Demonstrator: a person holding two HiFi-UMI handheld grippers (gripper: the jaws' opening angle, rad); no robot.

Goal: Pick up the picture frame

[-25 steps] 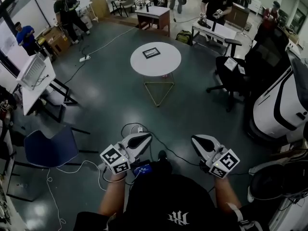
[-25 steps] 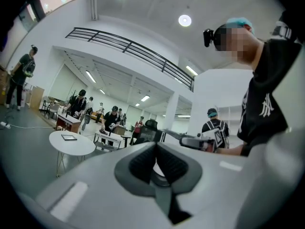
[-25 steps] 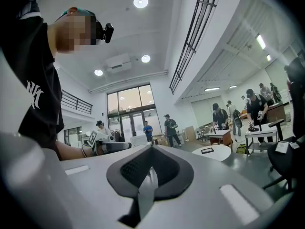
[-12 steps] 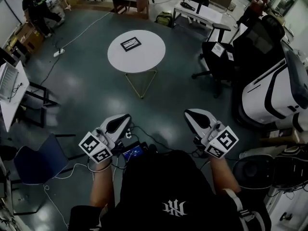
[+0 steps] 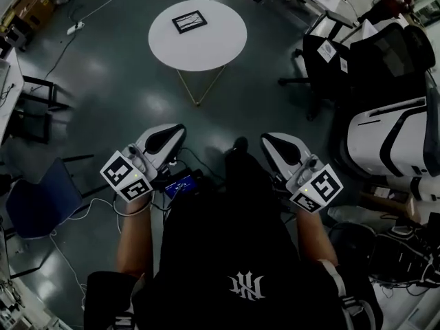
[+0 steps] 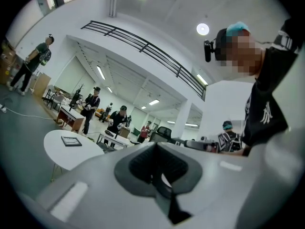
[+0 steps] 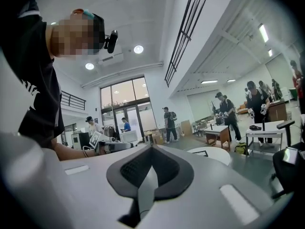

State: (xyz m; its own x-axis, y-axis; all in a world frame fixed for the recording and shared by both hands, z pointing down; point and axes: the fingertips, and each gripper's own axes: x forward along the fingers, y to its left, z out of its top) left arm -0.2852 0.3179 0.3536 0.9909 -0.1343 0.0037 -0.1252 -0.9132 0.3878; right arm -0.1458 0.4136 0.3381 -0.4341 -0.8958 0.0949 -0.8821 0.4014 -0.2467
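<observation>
A small black picture frame (image 5: pixel 188 21) lies flat on a round white table (image 5: pixel 206 47) at the top of the head view, some way ahead of me across the floor. The frame (image 6: pixel 71 141) also shows in the left gripper view on the table (image 6: pixel 59 151), and small in the right gripper view as the frame (image 7: pixel 200 153) on the table (image 7: pixel 217 155). My left gripper (image 5: pixel 176 128) and right gripper (image 5: pixel 267 140) are held level in front of my body, far short of the table. Both are shut and hold nothing: left gripper (image 6: pixel 153 146), right gripper (image 7: pixel 151 149).
A black office chair (image 5: pixel 330 53) and a large white machine (image 5: pixel 388 139) stand to the right. A blue chair (image 5: pixel 34 201) and a desk frame (image 5: pixel 31 98) are at the left. Cables (image 5: pixel 75 215) trail over the dark floor. People (image 7: pixel 226 111) work at desks beyond the table.
The person has walked towards the round table; it looks larger and sits higher in the head view. Both grippers stay shut and empty and have come along.
</observation>
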